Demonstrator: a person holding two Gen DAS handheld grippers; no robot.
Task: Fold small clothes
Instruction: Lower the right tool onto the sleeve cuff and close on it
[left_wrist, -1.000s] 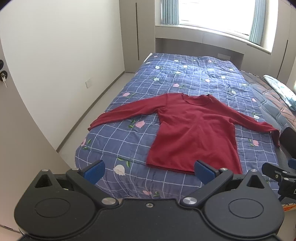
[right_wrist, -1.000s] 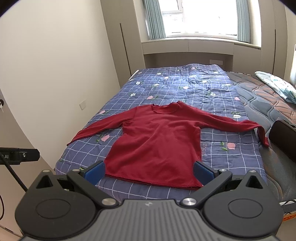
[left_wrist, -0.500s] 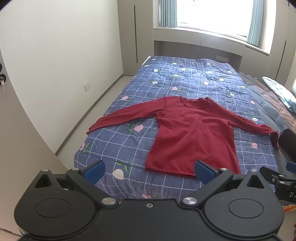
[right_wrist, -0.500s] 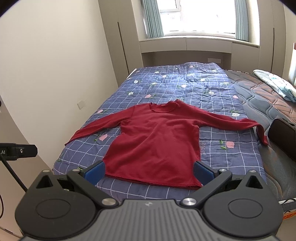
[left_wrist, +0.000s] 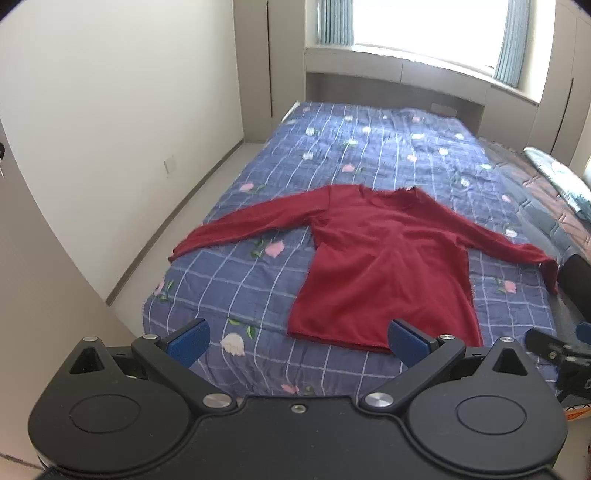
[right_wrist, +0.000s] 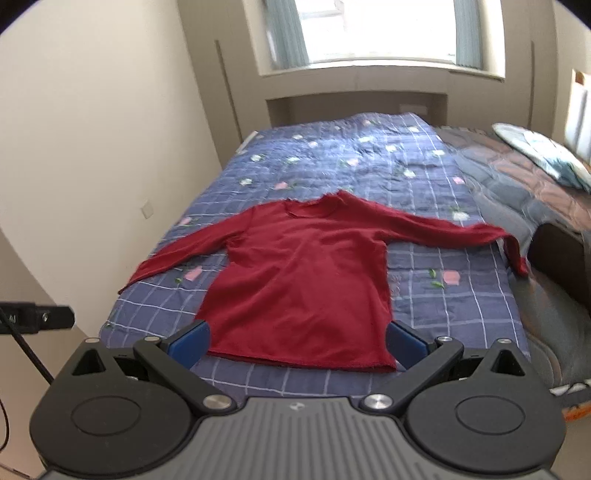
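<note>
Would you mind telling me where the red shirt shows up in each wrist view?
Left wrist: the red shirt lies right of centre on the blue quilt.
Right wrist: the shirt lies centred, its hem between the open jaws.
Shared landmark: the window beyond the bed.

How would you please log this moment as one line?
phase: approach | red long-sleeved shirt: flat, unfolded on blue checked floral quilt | left gripper: open, empty | right gripper: open, empty

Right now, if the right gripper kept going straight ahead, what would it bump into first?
Probably the red long-sleeved shirt spread on the blue checked quilt, near its hem; depth is uncertain.
</note>
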